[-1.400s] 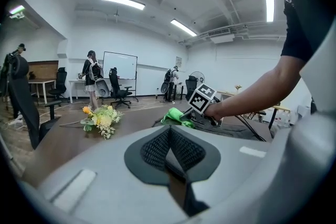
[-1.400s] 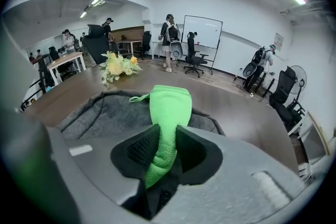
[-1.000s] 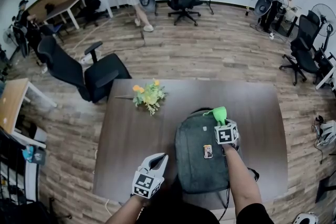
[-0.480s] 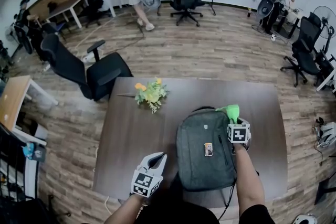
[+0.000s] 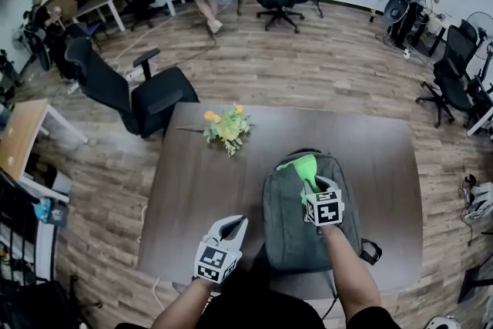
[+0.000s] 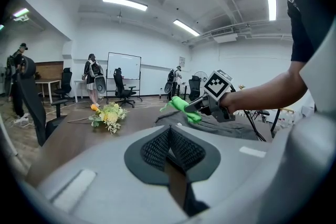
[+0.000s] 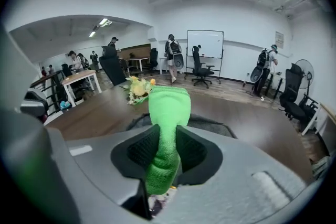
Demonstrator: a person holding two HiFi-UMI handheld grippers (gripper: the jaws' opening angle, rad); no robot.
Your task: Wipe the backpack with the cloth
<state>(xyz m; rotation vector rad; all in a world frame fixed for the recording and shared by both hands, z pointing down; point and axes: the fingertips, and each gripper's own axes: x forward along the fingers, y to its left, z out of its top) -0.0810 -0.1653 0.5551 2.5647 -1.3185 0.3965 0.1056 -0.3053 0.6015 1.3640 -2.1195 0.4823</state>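
Nearest your body, at the near edge of the table (image 5: 192, 189), your left gripper (image 5: 233, 226) hangs with its jaws together and nothing between them; its own view shows the pads meeting in a closed seam (image 6: 169, 131). It sits just beside the near left corner of the backpack (image 5: 289, 231), off the fabric, so judge it the spare hand for now, well placed to pin that corner if the pack slides. A little further out, the backpack lies flat with its long axis running straight away from you, its bottom end toward your chest and its top toward the far side of the table. Your right gripper (image 5: 312, 185) is over the pack's far half, jaws clamped on the green cloth (image 5: 300, 164), which sticks out ahead of the pads as a folded tongue (image 7: 168, 105) pointing toward the pack's top. From the left gripper view the cloth looks to hang at or just above the grey surface (image 6: 236, 128); you cannot tell for sure whether it touches. That makes the right hand the working one, and most of the pack's length lies behind the jaws, back toward you, so a stroke along the long axis would likely be a pull homeward. Beyond the pack a bunch of flowers (image 5: 226, 125) lies well apart to the left, then an office chair (image 5: 150, 100), and people at the room's far end.
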